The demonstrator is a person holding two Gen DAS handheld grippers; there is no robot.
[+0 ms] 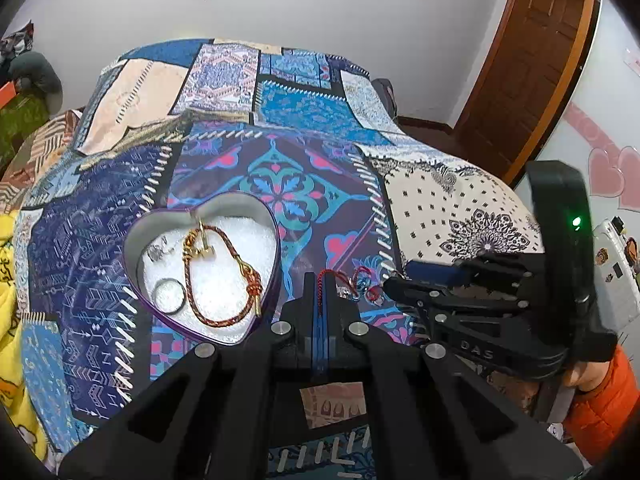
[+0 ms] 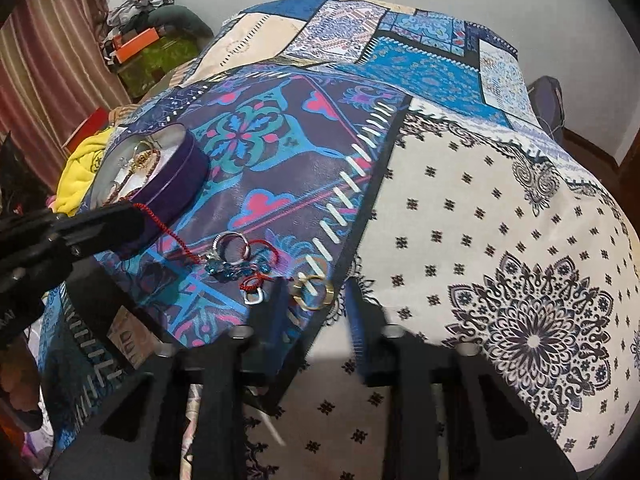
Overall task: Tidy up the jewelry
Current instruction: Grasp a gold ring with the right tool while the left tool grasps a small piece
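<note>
A purple heart-shaped box (image 1: 138, 280) with white lining sits on the patterned cloth and holds a braided red-gold bracelet (image 1: 224, 276), a ring (image 1: 170, 295) and a small silver piece (image 1: 157, 253). My left gripper (image 1: 321, 280) is shut on a thin red cord bracelet (image 1: 340, 278), just right of the box; the right wrist view shows the cord (image 2: 168, 224) hanging from it down to the cloth. My right gripper (image 2: 316, 300) is open, its fingers on either side of a gold ring (image 2: 314, 292). A silver ring (image 2: 233, 249), blue beads (image 2: 232, 269) and a red loop (image 2: 254, 284) lie beside it.
The patchwork cloth (image 1: 312, 184) covers a raised surface that drops away at its edges. A yellow cloth (image 1: 8, 320) lies at the left. A wooden door (image 1: 532, 60) stands at the far right. The box also shows in the right wrist view (image 2: 176, 184).
</note>
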